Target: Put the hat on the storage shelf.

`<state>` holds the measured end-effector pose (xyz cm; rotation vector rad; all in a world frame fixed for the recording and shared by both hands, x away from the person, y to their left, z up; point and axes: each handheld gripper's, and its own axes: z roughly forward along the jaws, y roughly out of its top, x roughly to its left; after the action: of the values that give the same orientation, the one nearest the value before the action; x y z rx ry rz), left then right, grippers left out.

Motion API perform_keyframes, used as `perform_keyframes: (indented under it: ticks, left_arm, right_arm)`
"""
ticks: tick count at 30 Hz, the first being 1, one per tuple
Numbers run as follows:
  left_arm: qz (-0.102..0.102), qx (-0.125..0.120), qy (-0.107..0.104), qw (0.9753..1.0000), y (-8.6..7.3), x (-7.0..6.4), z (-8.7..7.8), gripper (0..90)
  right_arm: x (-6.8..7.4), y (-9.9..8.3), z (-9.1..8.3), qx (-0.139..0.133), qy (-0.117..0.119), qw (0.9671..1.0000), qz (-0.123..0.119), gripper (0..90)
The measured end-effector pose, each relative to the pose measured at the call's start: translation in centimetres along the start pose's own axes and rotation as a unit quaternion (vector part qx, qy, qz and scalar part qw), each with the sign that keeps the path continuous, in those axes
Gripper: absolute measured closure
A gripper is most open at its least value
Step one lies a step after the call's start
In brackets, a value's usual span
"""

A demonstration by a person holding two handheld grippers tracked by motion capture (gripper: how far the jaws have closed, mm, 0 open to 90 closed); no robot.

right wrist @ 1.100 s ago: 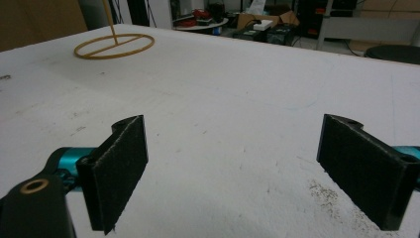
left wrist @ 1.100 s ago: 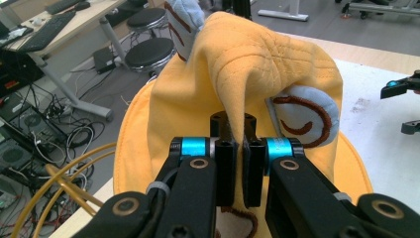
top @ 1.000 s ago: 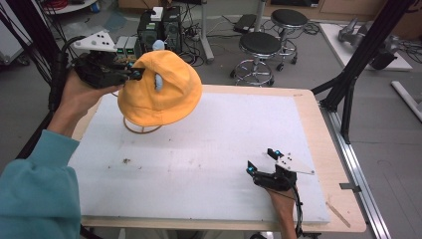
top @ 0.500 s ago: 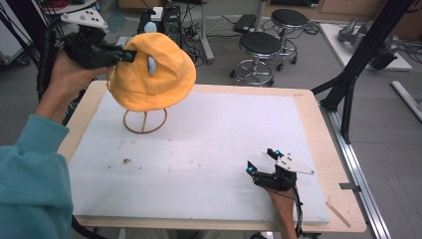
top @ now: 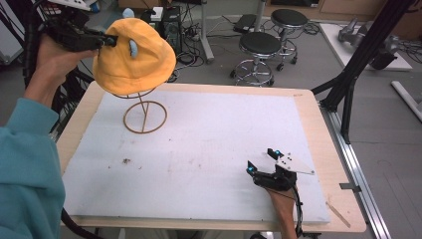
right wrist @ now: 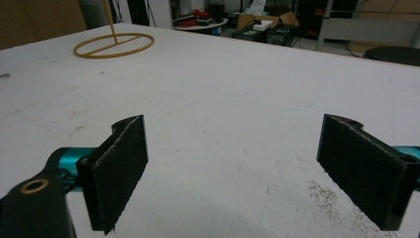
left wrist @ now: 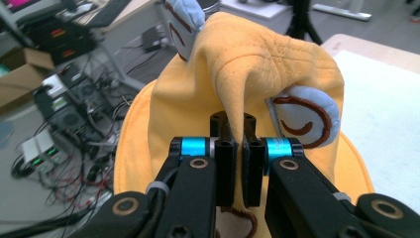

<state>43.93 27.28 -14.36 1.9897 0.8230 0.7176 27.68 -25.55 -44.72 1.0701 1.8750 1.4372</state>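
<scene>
A wire stand (top: 144, 112) sits under the yellow hat (top: 134, 57). The left gripper (top: 110, 40) pinches its fabric; the right gripper (top: 262, 163), well away from the stand, gapes.

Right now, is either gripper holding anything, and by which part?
The left gripper is shut on the orange hat, pinching a fold of fabric on its crown between the two blue ears. The right gripper is open above the table, holding nothing.

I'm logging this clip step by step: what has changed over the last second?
The left claw, shut on a fold of the orange hat, has lifted the hat up and away from the person; the wire stand's stem and ring base, covered before, are now exposed. The grip on the hat is unchanged. The right claw stayed open, resting on the white mat.
</scene>
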Motion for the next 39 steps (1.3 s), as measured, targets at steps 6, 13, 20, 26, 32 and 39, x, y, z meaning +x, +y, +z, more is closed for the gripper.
perform_keyframes:
  ticks: [6, 13, 20, 26, 32, 39]
  left_arm:
    - [-0.025, 0.014, 0.007, 0.9996, -2.3, 1.4, 1.3, 87.3]
    - [-0.046, 0.023, -0.008, 0.9986, -4.1, 1.8, 2.5, 87.2]
    - [-0.049, 0.026, -0.011, 0.9984, -4.6, 1.8, 3.0, 87.0]
    - [-0.065, 0.012, -0.002, 0.9978, -5.0, 1.8, 3.1, 62.4]
    - [-0.074, 0.005, 0.019, 0.9971, -5.4, 1.7, 3.3, 14.4]
    - [-0.074, -0.03, 0.001, 0.9968, -6.5, 1.3, 1.9, 5.8]
  right_arm:
    - [0.0, 0.0, 0.0, 0.0, 0.001, 1.0, -0.002, 11.3]
    - [0.0, 0.0, 0.0, 0.001, 0.0, 1.0, -0.003, 11.4]
    - [0.0, 0.0, 0.0, 0.001, 0.0, 1.0, -0.002, 11.4]
    - [0.0, 0.0, 0.0, 0.0, -0.002, 1.0, -0.001, 11.4]
    - [0.0, 0.0, -0.1, 0.0, -0.002, 1.0, -0.004, 11.4]
    - [0.0, 0.0, -0.1, -0.001, -0.003, 1.0, -0.004, 11.4]
